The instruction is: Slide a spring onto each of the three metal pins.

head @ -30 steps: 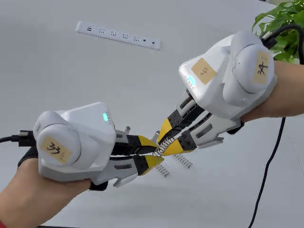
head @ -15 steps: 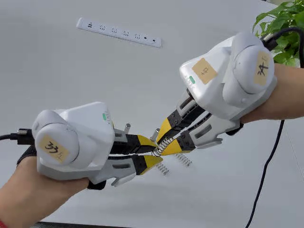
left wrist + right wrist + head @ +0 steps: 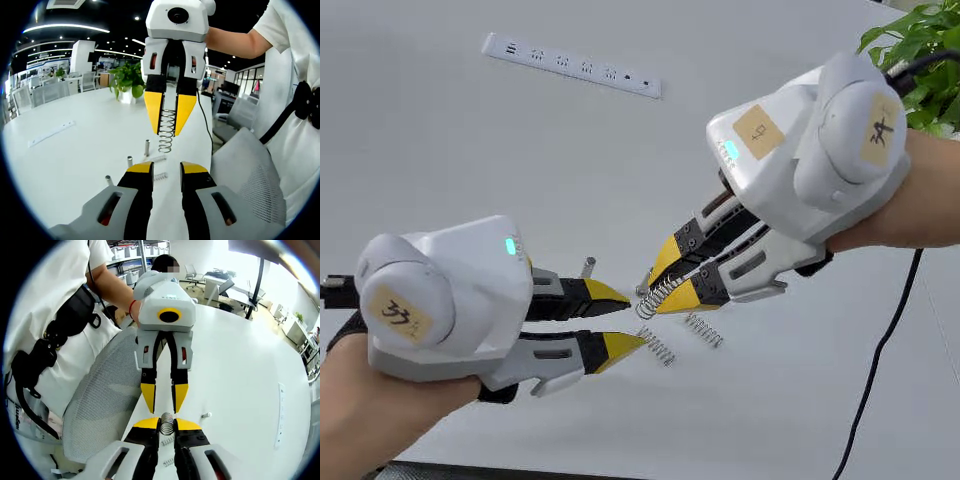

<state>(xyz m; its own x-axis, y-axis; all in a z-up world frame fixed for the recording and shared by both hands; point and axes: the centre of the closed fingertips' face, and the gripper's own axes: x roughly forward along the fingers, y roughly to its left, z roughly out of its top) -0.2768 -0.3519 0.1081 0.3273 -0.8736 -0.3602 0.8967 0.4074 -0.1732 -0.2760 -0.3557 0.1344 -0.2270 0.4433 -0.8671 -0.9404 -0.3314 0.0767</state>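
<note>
Clamping one spring (image 3: 165, 142) lengthwise between the yellow tips of the right tool (image 3: 655, 296), with its free end poking out past the tips toward the left tool (image 3: 634, 318), spread wide and carrying nothing. Looks light, thin-wired and bouncy: easy to kink or shoot away under a hard squeeze, so probably best pinched gently by the sides near one end, keeping the open bore clear for a pin. Leaves two loose springs (image 3: 703, 330) lying on the desk (image 3: 470, 180) just beside the tips, near three short upright metal pins (image 3: 129, 161), seemingly all bare. Working over a smooth white top, likely slick enough to let coils roll; sharing it with a power strip (image 3: 570, 65) well apart and a plant (image 3: 920, 40) at the far corner, in a bright open office with a mesh chair (image 3: 100, 405) close by.
</note>
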